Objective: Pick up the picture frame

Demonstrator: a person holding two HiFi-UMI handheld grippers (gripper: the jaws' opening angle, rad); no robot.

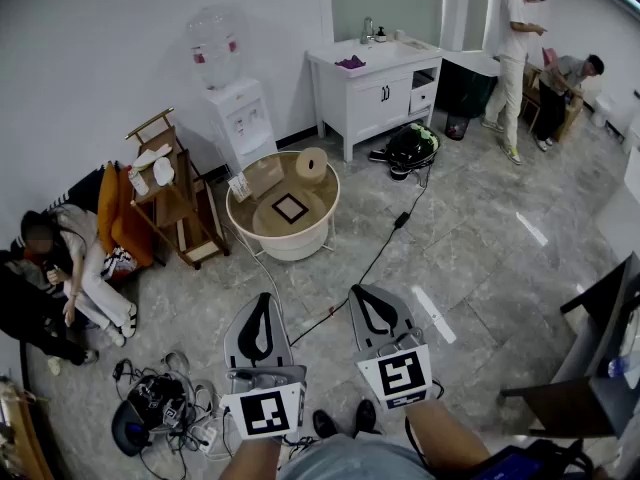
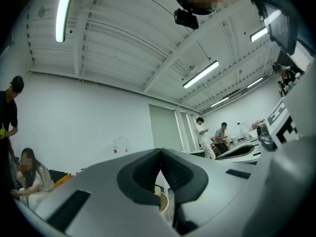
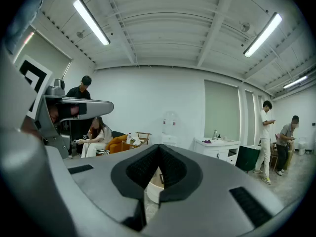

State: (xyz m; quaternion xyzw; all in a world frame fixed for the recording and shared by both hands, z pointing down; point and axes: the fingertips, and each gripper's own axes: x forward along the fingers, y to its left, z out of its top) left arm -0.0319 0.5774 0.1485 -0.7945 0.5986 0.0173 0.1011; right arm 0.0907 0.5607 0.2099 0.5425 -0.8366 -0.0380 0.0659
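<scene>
In the head view, the picture frame [image 1: 289, 208], a black square with a white mat, lies flat on the round white table [image 1: 246, 223], well ahead of both grippers. My left gripper [image 1: 264, 297] and right gripper [image 1: 359, 291] are held side by side over the floor, jaws closed together, nothing in them. The left gripper view shows my left gripper [image 2: 160, 152] shut, with a slice of the round table [image 2: 164, 206] below its tips. The right gripper view shows my right gripper [image 3: 159, 147] shut, with the round table [image 3: 154, 190] beneath the tips.
On the table also sit a cardboard box [image 1: 263, 175], a tape roll [image 1: 312, 162] and a small card [image 1: 240, 186]. A wooden rack [image 1: 182, 200], water dispenser [image 1: 236, 118], white cabinet [image 1: 378, 83], floor cable [image 1: 378, 256], cable tangle [image 1: 160, 406] and a seated person [image 1: 70, 268] surround it.
</scene>
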